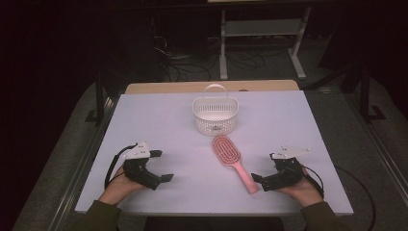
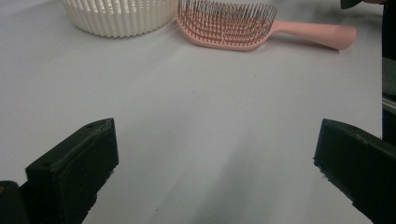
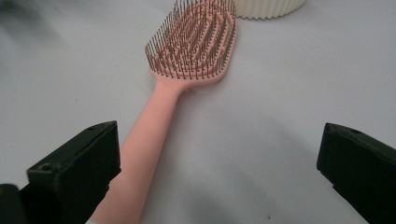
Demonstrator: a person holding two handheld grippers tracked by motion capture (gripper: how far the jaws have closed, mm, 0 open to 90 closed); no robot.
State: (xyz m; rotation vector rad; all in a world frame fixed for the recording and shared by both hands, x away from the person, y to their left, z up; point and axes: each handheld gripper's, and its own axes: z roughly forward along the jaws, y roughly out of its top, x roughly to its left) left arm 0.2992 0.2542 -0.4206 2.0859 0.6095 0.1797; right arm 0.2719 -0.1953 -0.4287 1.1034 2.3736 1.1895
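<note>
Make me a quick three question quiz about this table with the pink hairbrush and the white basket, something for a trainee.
1. True or false: the pink hairbrush lies inside the white basket.
2. Which claw is nearer the brush handle? A. the left claw B. the right claw C. both equally near
3. Fill in: the brush lies with its bristles facing ____.

Key
1. False. It lies on the table, in front of the basket, head toward it.
2. B. In the right gripper view the handle runs beside one jaw, untouched; both claws are open.
3. Up.
</note>
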